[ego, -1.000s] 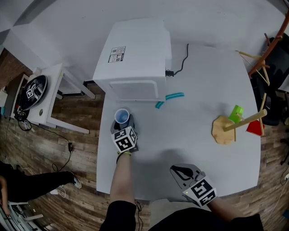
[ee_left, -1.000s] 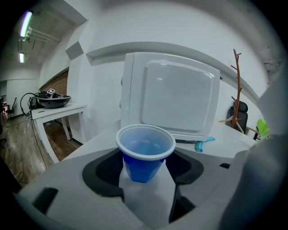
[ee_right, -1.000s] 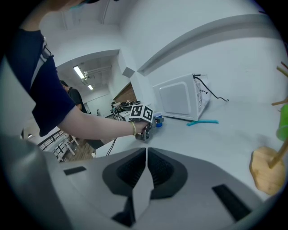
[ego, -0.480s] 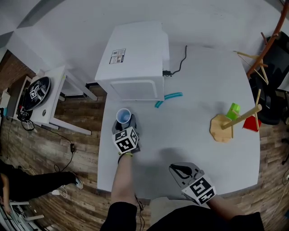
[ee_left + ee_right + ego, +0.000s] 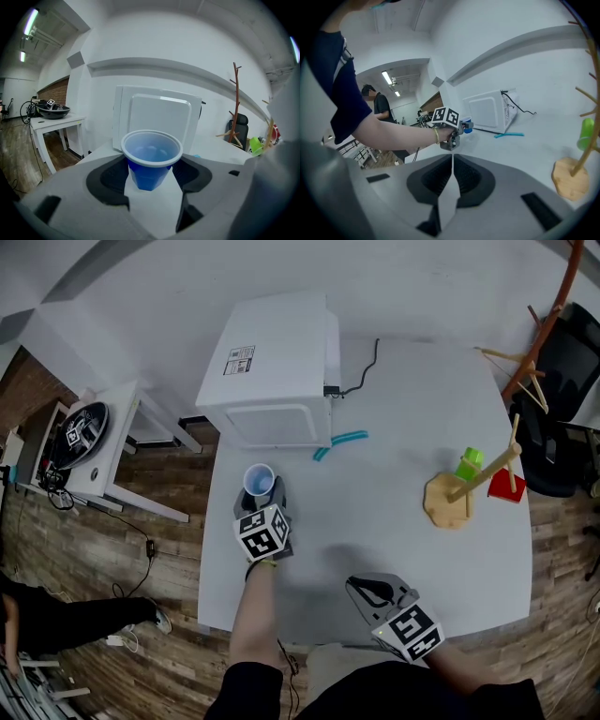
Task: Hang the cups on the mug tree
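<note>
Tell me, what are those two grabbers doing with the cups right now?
Left gripper shut on the blue cup, upright. Right gripper shut, empty. Green cup already on the mug tree. Teal strip by the white box, off the path.

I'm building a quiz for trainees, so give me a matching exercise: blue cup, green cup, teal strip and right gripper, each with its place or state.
1 blue cup
2 green cup
3 teal strip
4 right gripper

A shut, empty
B on the mug tree
C held by the left gripper
D flat on the table by the white box

Pairs: 1-C, 2-B, 3-D, 4-A
</note>
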`<action>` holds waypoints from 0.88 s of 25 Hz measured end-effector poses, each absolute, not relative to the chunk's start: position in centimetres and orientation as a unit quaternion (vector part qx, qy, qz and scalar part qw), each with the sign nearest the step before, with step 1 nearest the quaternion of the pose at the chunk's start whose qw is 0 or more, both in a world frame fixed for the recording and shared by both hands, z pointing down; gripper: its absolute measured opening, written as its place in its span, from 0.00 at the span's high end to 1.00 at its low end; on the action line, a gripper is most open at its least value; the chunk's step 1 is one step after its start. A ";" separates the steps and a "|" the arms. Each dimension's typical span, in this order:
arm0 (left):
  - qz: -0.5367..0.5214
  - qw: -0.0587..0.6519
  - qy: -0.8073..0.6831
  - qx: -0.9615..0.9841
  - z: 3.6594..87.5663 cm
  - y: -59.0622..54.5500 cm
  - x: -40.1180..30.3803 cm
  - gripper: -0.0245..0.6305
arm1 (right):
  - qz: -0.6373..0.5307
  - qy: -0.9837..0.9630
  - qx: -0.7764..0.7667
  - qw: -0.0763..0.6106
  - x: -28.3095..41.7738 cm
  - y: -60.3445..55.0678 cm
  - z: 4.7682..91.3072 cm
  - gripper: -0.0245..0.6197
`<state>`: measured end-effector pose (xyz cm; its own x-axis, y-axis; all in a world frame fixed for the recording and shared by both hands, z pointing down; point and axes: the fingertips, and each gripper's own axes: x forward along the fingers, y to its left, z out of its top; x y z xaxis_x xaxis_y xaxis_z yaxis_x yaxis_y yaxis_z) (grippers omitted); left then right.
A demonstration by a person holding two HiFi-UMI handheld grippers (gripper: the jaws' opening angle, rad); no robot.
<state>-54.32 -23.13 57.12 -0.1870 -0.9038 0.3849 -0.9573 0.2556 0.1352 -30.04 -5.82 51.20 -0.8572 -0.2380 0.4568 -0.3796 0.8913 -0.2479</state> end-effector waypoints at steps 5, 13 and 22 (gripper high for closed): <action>0.063 0.192 -0.763 0.614 55.6 -22.5 -52.4 0.50 | 0.162 -0.951 0.169 0.203 -28.9 -5.4 50.5 0.91; 0.062 0.181 -0.749 0.634 53.5 -21.7 -48.0 0.50 | 0.152 -0.954 0.178 0.186 -26.6 -4.8 49.4 0.91; 0.059 0.162 -0.741 0.649 51.6 -20.8 -43.4 0.50 | 0.142 -0.957 0.184 0.172 -23.8 -4.3 48.5 0.91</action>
<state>-43.38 -20.82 51.55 -0.1043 -0.9424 0.3177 -0.9810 0.1500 0.1228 -23.78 -4.25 48.54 -0.8725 -0.3041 0.3823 -0.4020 0.8916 -0.2082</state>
